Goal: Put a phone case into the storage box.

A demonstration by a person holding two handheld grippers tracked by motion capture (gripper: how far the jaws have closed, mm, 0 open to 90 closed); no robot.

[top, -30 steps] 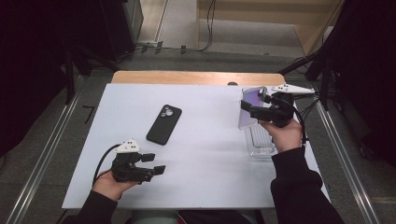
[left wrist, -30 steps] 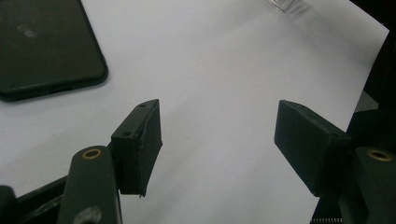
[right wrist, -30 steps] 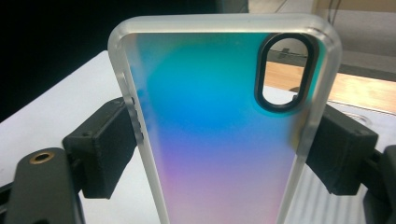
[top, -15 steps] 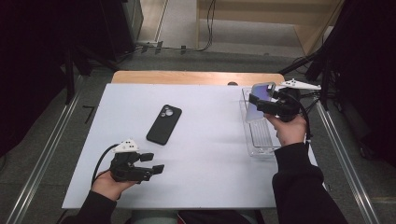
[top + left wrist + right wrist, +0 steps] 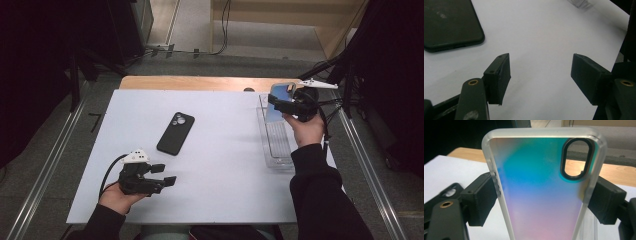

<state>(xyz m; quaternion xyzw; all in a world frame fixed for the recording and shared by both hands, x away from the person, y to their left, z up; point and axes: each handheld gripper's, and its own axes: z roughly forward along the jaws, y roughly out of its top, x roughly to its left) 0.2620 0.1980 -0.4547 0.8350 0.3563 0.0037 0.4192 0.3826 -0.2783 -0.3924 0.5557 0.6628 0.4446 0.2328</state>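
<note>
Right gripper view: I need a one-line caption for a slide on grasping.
The right gripper clamps an iridescent phone case by its long edges, upright above the white table.

A white table top is laid over a wooden board, of which a strip is left uncovered along the far edge. A black phone case is seen lying flat near the middle, camera cut-out toward the far side, and its corner is caught in the left gripper view. A clear plastic tray is set lengthwise by the right edge.
</note>
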